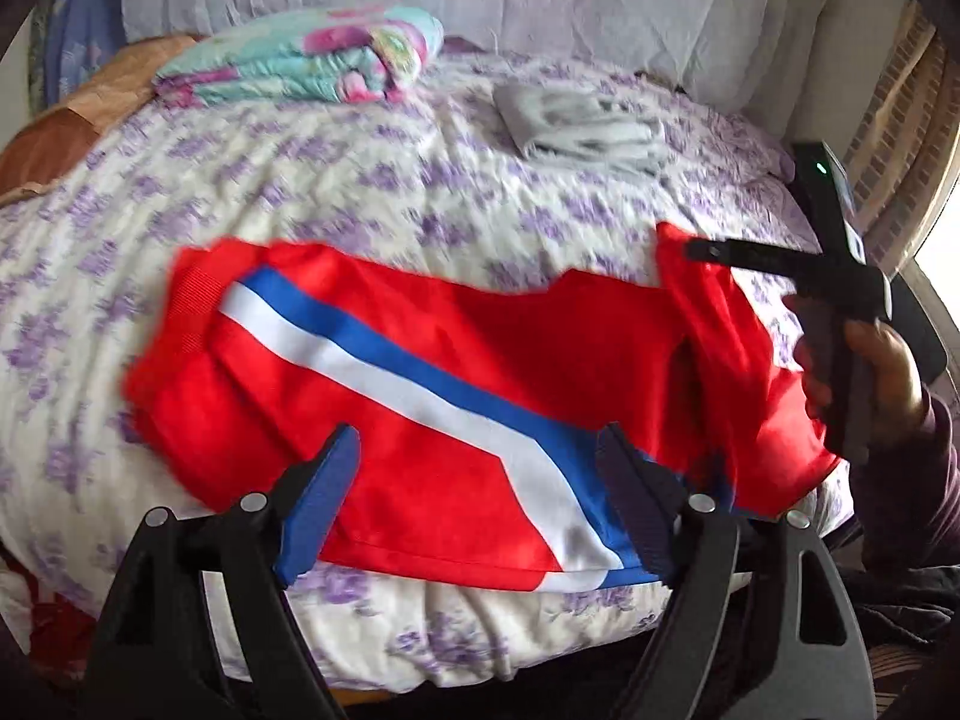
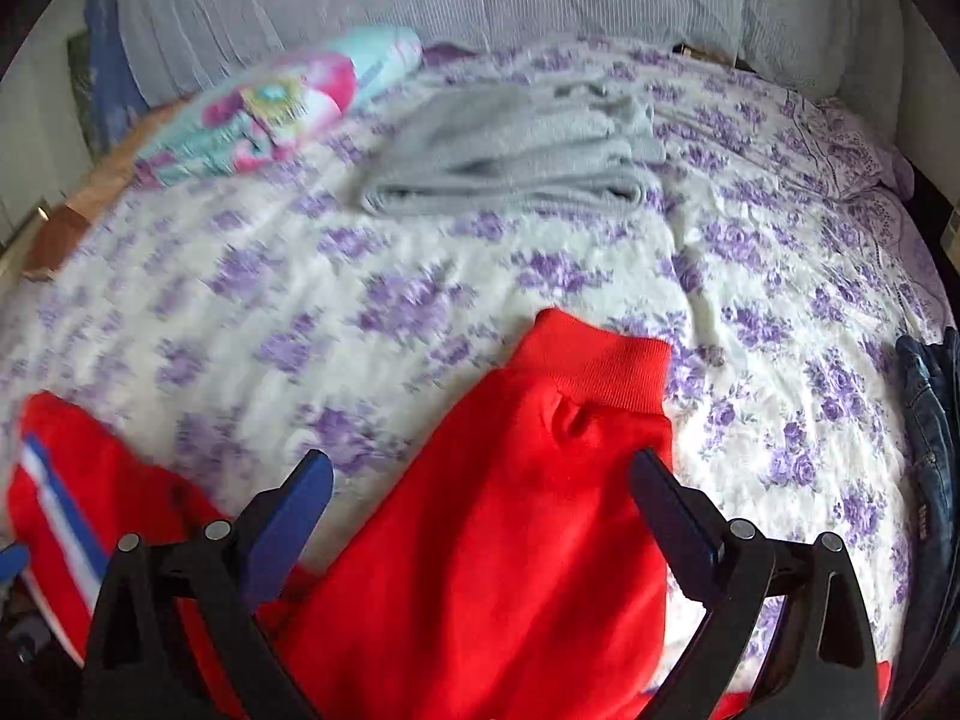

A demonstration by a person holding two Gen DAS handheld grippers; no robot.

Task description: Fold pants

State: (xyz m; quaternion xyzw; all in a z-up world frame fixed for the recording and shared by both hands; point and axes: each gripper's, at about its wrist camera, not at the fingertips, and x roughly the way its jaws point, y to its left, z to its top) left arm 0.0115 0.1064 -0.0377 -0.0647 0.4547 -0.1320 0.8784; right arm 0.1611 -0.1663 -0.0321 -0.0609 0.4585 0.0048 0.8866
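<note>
Red track pants (image 1: 420,372) with a white and blue side stripe lie across the near part of a floral bed. In the left wrist view my left gripper (image 1: 480,504) is open, its jaws spread above the pants' near edge, holding nothing. The right gripper (image 1: 780,267) shows at the right, hand-held, by a raised red leg part; its jaws are edge-on there. In the right wrist view my right gripper (image 2: 480,522) is open over a red leg (image 2: 510,510) whose ribbed cuff (image 2: 600,360) points away. The striped part (image 2: 60,504) lies at the left.
The bed (image 1: 360,192) has a white cover with purple flowers. A folded grey garment (image 2: 516,150) and a folded floral blanket (image 1: 300,54) lie at the far side. Dark jeans (image 2: 930,432) lie at the bed's right edge. Pale pillows stand behind.
</note>
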